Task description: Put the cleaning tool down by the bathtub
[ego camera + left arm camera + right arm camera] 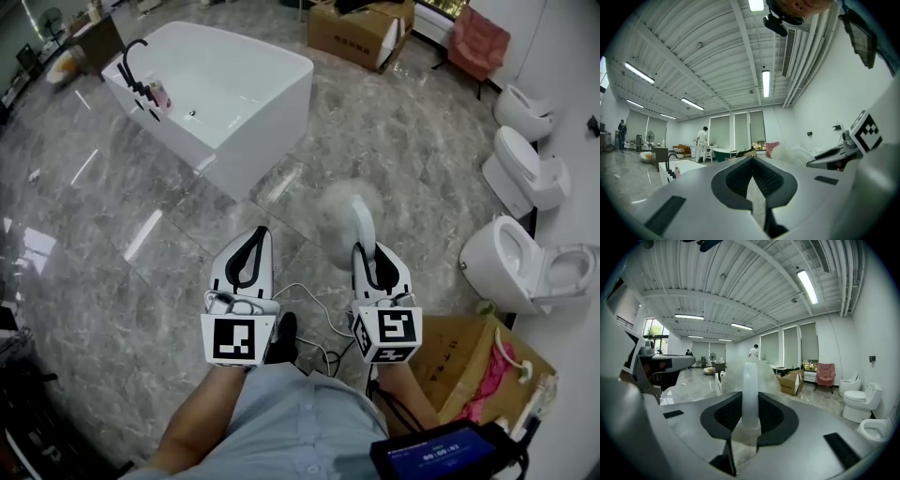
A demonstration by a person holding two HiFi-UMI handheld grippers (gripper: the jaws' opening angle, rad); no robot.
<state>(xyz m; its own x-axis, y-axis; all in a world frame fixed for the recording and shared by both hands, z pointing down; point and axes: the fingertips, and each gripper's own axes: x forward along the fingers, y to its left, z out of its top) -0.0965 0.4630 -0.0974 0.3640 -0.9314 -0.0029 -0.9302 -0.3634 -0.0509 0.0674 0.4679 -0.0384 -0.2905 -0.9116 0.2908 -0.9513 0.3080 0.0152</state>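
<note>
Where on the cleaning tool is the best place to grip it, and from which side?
Grip the cleaning tool by its slim white handle. Come from the handle's free end with the fingers on either side of it, as the right gripper does. The fluffy head is wide and soft, so it likely gives no firm hold.

Seen from above, the person holds two grippers side by side in front of the body, both pointing forward with a gap between them. The left gripper (262,234) has its jaws together at the tips, with nothing between them. The right gripper (366,251) has its jaws pressed on the white handle of the tool (360,217), which sticks out past the tips. A marker cube (237,339) sits at the rear of each gripper. The bare left forearm (192,427) runs back toward the body
</note>
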